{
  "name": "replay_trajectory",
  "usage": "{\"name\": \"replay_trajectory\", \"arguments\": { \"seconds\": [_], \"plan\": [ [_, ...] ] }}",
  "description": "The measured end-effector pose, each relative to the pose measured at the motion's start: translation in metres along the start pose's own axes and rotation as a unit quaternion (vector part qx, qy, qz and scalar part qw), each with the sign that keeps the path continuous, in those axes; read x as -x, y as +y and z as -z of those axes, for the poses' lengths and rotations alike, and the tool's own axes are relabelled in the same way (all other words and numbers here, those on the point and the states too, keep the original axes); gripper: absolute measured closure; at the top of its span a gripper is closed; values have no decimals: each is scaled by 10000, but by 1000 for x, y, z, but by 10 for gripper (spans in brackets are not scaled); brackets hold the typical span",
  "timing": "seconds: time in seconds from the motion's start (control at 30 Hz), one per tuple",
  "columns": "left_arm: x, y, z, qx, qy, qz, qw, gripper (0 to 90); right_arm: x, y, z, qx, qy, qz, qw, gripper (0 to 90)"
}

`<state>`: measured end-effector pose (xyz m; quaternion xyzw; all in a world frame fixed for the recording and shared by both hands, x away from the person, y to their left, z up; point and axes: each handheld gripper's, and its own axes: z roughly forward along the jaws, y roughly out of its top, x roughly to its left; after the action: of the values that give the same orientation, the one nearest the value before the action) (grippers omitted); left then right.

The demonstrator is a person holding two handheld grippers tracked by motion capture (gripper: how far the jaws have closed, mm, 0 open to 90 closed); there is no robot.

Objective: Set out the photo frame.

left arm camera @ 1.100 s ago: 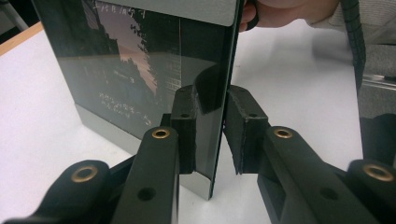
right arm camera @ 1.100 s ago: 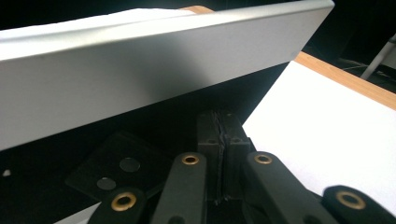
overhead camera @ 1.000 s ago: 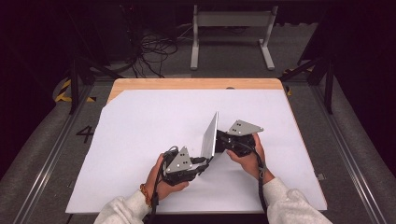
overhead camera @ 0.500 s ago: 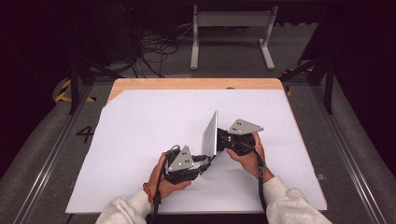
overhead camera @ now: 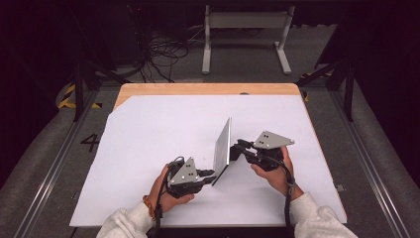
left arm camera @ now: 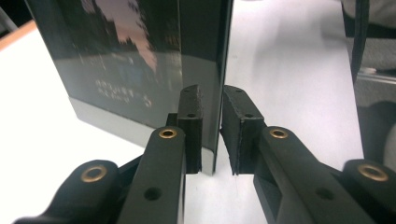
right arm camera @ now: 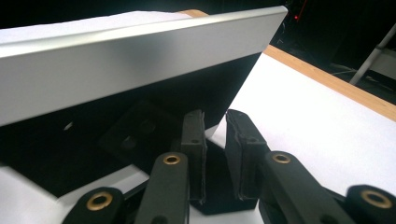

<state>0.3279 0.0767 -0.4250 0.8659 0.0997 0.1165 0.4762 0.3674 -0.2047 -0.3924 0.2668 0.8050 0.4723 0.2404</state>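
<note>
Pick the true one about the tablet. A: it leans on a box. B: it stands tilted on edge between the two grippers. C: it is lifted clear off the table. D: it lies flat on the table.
B: the tablet stands tilted on the white table, with the left gripper at its near corner and the right gripper at its dark side.

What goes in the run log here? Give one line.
panel: on edge, tilted | left gripper: jaws clamp near edge | right gripper: at panel's back, grip unclear

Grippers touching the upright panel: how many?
2. The left gripper meets the upright panel at its near lower corner; the right gripper reaches its right face. Actual contact there is hidden.
</note>
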Motion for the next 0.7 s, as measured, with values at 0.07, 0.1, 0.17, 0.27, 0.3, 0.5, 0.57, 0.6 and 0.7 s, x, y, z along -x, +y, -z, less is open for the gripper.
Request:
{"name": "replay_trajectory", "arguments": {
  "seconds": [0.07,0.1,0.17,0.27,0.3,0.5,0.57,0.6,0.7],
  "plan": [
    [2,-2,-2,-133,-28,-42,9999,817,-4,-3,9,-14,59,19,10000,768],
    [2,-3,-3,-162,-34,-50,9999,821,-6,-5,13,-14,98,-1,10000,765],
    [3,-4,-6,-288,-34,-86,9995,844,-11,-9,21,-37,207,-10,9998,757],
    [1,-7,-10,-437,8,-112,9990,850,-20,-15,33,-37,374,-40,9993,750],
    [1,-8,-11,-428,10,-87,9990,852,-24,-17,35,-50,404,-25,9992,743],
    [-1,-9,-19,-509,67,-63,9987,853,-41,-19,41,-40,569,78,9983,717],
    [-3,-9,-22,-514,104,-28,9986,864,-47,-18,40,-52,591,176,9981,715],
    [-4,-9,-23,-488,78,15,9988,865,-50,-17,38,-57,657,166,9977,705],
    [-3,-7,-24,-487,40,-5,9988,874,-54,-18,34,-70,718,195,9972,691]
  ]
}}
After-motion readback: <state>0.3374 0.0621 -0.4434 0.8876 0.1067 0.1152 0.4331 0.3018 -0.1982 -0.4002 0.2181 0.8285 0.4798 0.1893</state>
